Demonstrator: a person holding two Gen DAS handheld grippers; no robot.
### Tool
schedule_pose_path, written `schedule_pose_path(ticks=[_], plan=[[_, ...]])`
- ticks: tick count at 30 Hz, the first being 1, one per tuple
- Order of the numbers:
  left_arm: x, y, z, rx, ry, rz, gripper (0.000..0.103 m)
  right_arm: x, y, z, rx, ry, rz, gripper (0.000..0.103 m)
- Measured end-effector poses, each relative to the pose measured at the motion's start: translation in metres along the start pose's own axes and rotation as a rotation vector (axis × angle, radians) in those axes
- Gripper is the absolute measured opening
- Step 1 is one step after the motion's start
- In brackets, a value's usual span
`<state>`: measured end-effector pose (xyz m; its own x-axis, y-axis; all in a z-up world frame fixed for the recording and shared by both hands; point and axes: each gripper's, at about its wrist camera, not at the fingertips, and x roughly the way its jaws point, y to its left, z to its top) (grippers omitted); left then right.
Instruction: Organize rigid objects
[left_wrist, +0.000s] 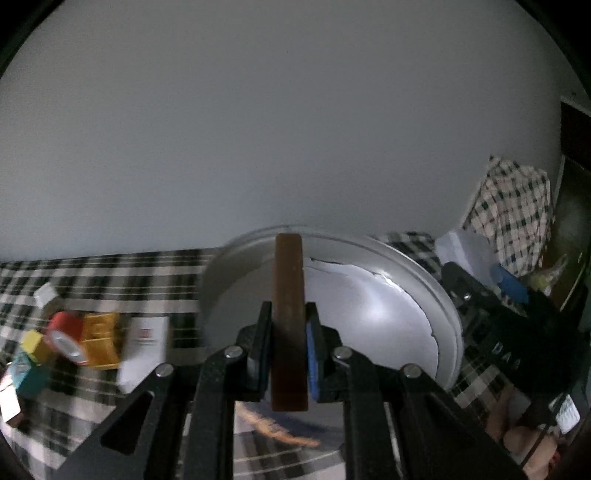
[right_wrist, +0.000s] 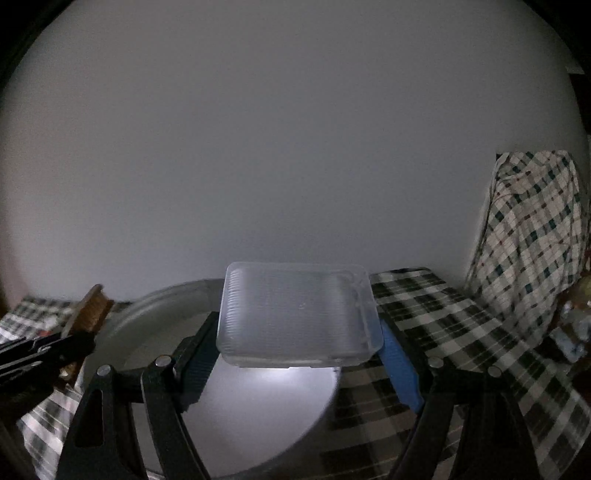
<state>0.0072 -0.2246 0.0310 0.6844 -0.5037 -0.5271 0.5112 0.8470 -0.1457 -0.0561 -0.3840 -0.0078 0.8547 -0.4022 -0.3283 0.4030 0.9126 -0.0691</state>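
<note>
Basin (left_wrist: 424, 273), one, round and white, lies directly ahead of and below both grippers. Left gripper (left_wrist: 288, 354) — clamped on one brown slab (left_wrist: 289, 295), long axis upright. Right gripper (right_wrist: 299, 350) — clamped across one clear plastic box (right_wrist: 295, 314), held flat above the basin's right rim. Loose items (left_wrist: 85, 339) cluster left.

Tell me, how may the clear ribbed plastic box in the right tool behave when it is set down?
The clear ribbed plastic box looks thin-walled and empty, so probably light. It keeps its shape between the right tool pads, so likely stiff. Its smooth plastic may slide on the round grey tray.
</note>
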Motion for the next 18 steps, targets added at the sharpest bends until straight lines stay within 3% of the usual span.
schedule_pose_path(ticks=[10, 18], plan=[[0.033, -0.019, -0.009, 0.031, 0.065, 0.014, 0.013, 0.027, -0.003, -0.009, -0.043, 0.112, 0.001, 0.083], [0.038, -0.023, -0.013, 0.064, 0.076, 0.043, 0.013, 0.036, 0.003, -0.016, -0.067, 0.141, 0.01, 0.083]])
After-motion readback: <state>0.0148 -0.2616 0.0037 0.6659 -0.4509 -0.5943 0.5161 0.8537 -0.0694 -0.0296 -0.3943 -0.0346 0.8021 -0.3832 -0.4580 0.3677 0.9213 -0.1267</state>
